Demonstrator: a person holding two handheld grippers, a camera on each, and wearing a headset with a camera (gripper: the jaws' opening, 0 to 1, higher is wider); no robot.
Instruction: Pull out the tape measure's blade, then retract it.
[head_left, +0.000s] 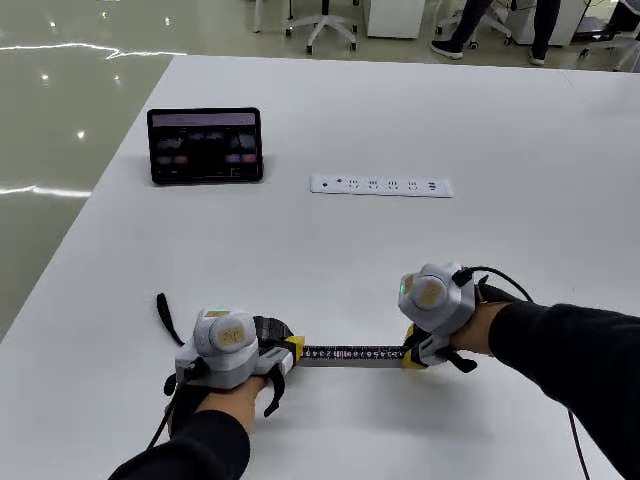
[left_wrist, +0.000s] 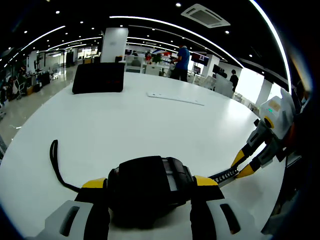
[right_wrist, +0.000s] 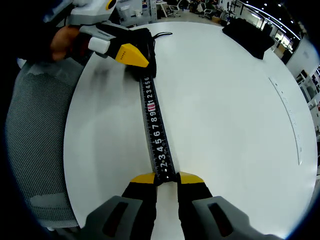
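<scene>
A black tape measure case sits clamped between my left gripper's yellow-tipped fingers; in the head view the left gripper holds it near the table's front edge. Its black wrist strap trails left on the table. The black blade with white numerals runs from the case to my right gripper, which is shut on the blade's end. In the head view the blade spans a short way between the left gripper and the right gripper.
A black tablet stands at the back left of the white table, and a white power strip lies behind the grippers. A grey mesh chair sits by the table's edge. People and chairs are far off.
</scene>
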